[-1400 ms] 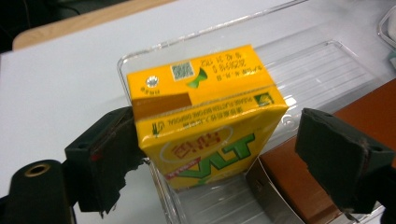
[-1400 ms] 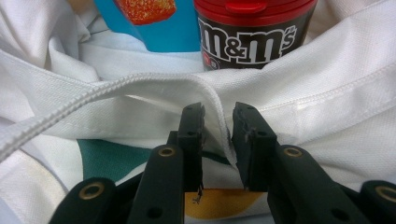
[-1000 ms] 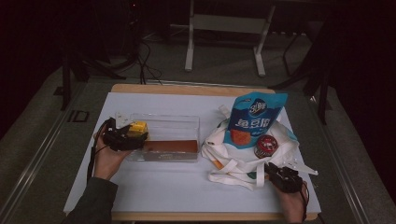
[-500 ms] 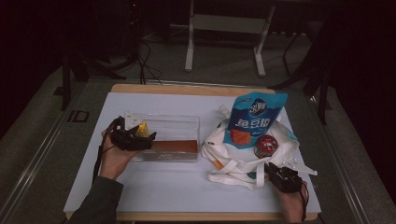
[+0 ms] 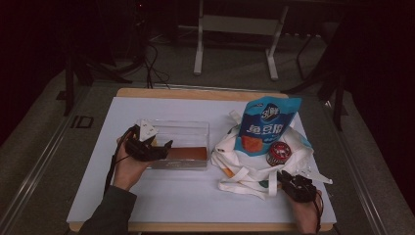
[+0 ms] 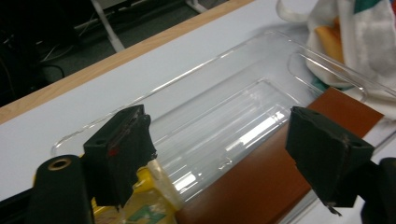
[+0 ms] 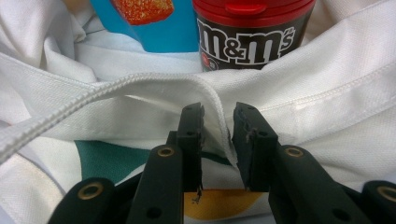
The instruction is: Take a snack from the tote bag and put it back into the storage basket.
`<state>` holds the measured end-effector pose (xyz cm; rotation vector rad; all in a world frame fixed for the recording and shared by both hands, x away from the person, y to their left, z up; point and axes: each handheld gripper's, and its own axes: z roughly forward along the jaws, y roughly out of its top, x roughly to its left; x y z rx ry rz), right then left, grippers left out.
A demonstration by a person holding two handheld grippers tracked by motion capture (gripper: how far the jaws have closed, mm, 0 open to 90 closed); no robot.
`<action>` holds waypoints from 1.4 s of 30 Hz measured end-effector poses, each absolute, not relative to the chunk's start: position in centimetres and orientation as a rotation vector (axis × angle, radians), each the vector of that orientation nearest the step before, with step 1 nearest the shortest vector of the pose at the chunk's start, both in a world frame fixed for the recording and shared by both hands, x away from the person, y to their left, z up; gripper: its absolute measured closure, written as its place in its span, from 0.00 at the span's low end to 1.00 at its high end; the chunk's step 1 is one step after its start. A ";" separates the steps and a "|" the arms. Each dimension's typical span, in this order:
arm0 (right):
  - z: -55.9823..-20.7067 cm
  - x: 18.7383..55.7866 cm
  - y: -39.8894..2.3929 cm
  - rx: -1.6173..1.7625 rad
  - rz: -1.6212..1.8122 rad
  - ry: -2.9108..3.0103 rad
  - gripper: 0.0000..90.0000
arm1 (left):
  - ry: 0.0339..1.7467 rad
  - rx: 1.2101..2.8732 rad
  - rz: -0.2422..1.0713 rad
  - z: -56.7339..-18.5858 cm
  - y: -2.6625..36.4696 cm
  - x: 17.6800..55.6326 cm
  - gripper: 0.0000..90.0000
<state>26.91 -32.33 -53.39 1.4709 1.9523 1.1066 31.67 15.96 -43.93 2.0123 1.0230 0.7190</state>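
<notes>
Black jaws of the left gripper (image 6: 219, 149) stand wide over a clear plastic tray (image 6: 196, 88); they have just been closing a little, and the pads press on nothing. Under the gripper's left jaw lies a yellow packet (image 6: 144, 205), and a brown slab (image 6: 261, 168) stretches along the tray's near side, its long axis running with the tray towards the tote (image 5: 254, 166). The left hand (image 5: 128, 166) is the nearer. The right gripper (image 7: 218, 140), jaws narrow, pinches the white tote's hem. Counted: one tray, one slab, one yellow packet, one tote, one blue pouch (image 5: 264, 125), one red-lidded candy tub (image 7: 252, 32).
</notes>
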 end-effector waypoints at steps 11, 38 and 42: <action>-53.3 26.8 -32.1 1.475 1.090 1.944 0.81 | 0.974 1.981 0.648 -44.5 14.9 31.6 0.37; -52.6 26.7 -32.0 1.489 1.077 1.940 0.78 | 0.862 1.969 0.530 -45.9 12.6 30.7 0.51; -52.2 26.7 -31.9 1.479 1.079 1.943 0.77 | 0.856 1.960 0.519 -46.2 12.5 30.5 0.52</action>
